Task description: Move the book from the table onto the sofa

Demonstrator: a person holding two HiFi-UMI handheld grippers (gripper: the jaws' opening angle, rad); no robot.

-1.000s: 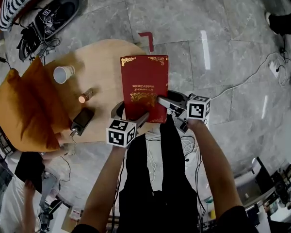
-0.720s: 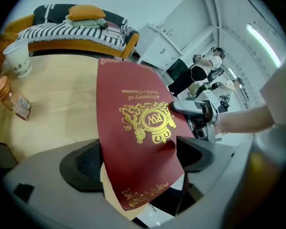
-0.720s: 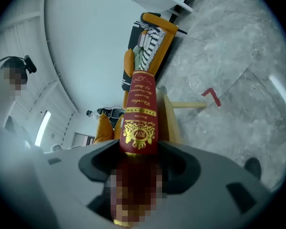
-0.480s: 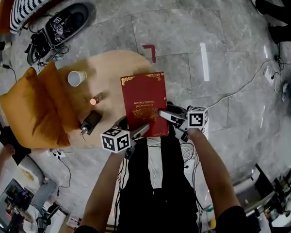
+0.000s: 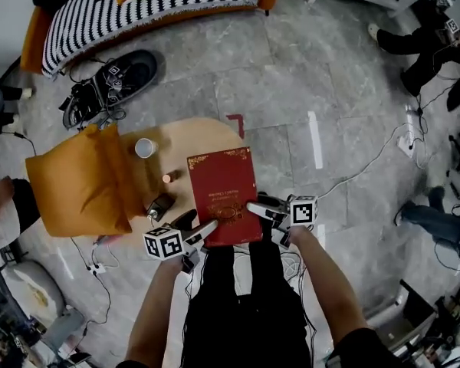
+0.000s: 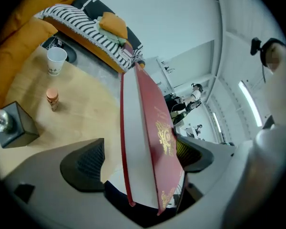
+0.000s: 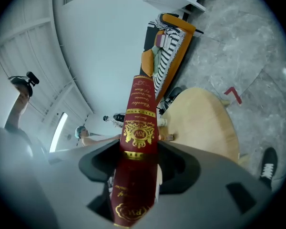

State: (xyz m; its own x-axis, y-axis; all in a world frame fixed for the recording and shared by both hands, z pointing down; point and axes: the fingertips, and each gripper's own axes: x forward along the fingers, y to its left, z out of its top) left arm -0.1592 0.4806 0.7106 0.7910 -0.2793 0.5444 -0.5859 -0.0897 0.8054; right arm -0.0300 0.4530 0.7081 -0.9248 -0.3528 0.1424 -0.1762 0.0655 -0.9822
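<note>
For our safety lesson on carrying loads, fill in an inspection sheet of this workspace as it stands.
Surface: round wooden table, orange cushion at its edge.
Job's things: red book held clear of the table; sofa beyond it.
Clutter: paper cup, small bottle, dark box on the table.
Grippers: right gripper jaws clamped on the book; left gripper jaws around it, gap at one pad.
Cables: a cable across the grey stone floor.
Surroundings: a person's leg.
</note>
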